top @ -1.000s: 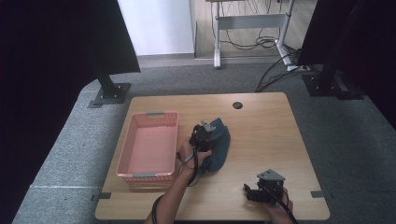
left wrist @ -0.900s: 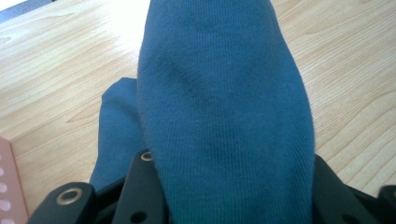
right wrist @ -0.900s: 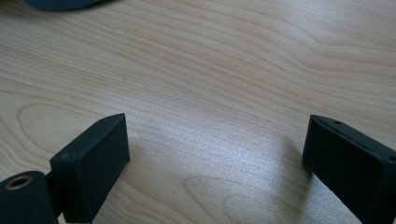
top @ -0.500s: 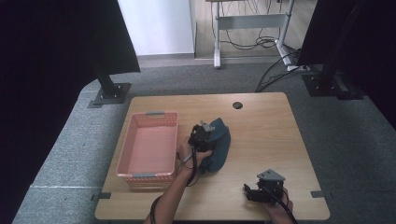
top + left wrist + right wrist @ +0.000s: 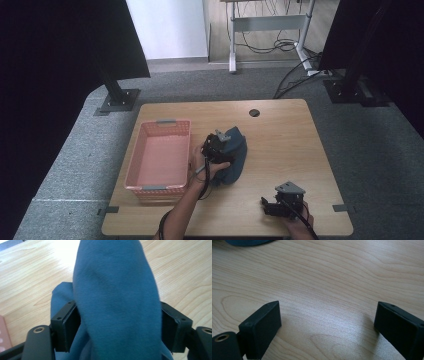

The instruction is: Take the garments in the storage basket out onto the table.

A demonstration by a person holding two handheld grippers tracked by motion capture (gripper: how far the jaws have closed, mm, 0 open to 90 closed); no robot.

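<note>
- Blue cloth [image 5: 117, 297] lies bunched between the left gripper [image 5: 218, 148], whose jaws have just been opening wide, at 3 o'clock of the pink basket [image 5: 134, 176].
- Right gripper [image 5: 327, 327] gapes empty over the table [image 5: 332, 272].

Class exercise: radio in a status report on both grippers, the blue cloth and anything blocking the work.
Left gripper jaws just opened, blue cloth bunched between them. Right gripper open over bare table. Pink basket beside cloth. Nothing in the way.
</note>
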